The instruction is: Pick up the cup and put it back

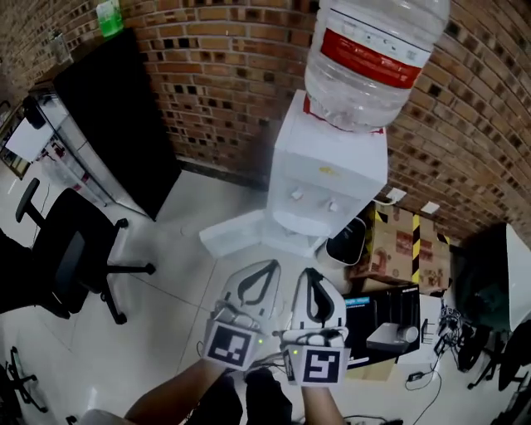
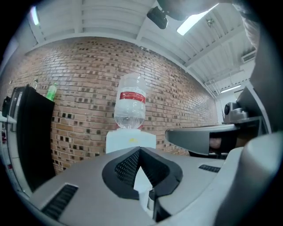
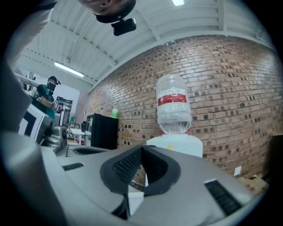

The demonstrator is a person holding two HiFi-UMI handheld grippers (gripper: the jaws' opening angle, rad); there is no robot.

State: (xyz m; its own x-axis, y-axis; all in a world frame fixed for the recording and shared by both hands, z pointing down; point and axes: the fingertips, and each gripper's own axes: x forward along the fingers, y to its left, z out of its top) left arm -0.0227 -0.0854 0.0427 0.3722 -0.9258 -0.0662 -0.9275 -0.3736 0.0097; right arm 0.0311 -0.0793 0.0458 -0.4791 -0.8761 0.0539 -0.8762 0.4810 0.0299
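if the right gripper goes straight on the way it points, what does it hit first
Most likely the white water dispenser, whose body lies dead ahead of the right gripper and its shut jaws. Nothing shows in between, though depth is unclear.

The water dispenser (image 1: 328,178) stands on the floor (image 1: 166,249) with its back to the brick wall (image 1: 216,75). A large bottle (image 1: 369,58) sits upturned on top of the dispenser. Left of the dispenser, along the same wall, stands a cabinet (image 1: 116,124) with a small bottle (image 1: 109,18) on it. An office chair (image 1: 66,257) is left of the dispenser and nearer the person. A cardboard box (image 1: 406,245) lies just right of the dispenser. Before the dispenser, side by side and apart from it, are the left gripper (image 1: 270,267) and right gripper (image 1: 312,274).
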